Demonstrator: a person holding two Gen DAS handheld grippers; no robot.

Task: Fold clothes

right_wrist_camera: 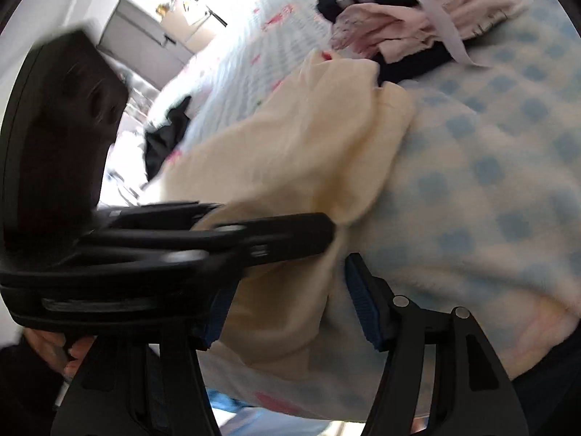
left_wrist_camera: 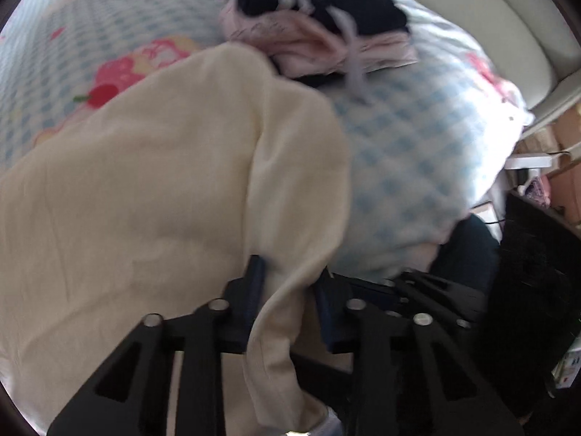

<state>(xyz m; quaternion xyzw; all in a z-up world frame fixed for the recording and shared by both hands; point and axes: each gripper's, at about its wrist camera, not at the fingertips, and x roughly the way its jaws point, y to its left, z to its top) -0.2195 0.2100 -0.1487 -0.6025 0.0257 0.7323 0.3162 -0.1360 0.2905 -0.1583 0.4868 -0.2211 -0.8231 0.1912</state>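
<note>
A cream garment [left_wrist_camera: 163, 181] lies spread over the blue-checked bed cover [left_wrist_camera: 406, 152]. My left gripper [left_wrist_camera: 288, 279] is shut on a bunched fold at the garment's near edge, and the cloth hangs down between its fingers. In the right wrist view the same left gripper [right_wrist_camera: 326, 229] comes in from the left, pinching the cream garment [right_wrist_camera: 290, 145]. My right gripper [right_wrist_camera: 290, 290] is open, its blue-padded fingers [right_wrist_camera: 363, 301] wide apart on either side of the hanging cloth just below that pinch.
A heap of pink and dark navy clothes [left_wrist_camera: 308, 29] sits further up the bed [right_wrist_camera: 417, 25]. A dark garment [right_wrist_camera: 170, 134] lies by the far bed edge. A pale padded headboard [left_wrist_camera: 490, 18] and clutter [left_wrist_camera: 537, 181] are at the right. A hand [right_wrist_camera: 54, 348] holds the left tool.
</note>
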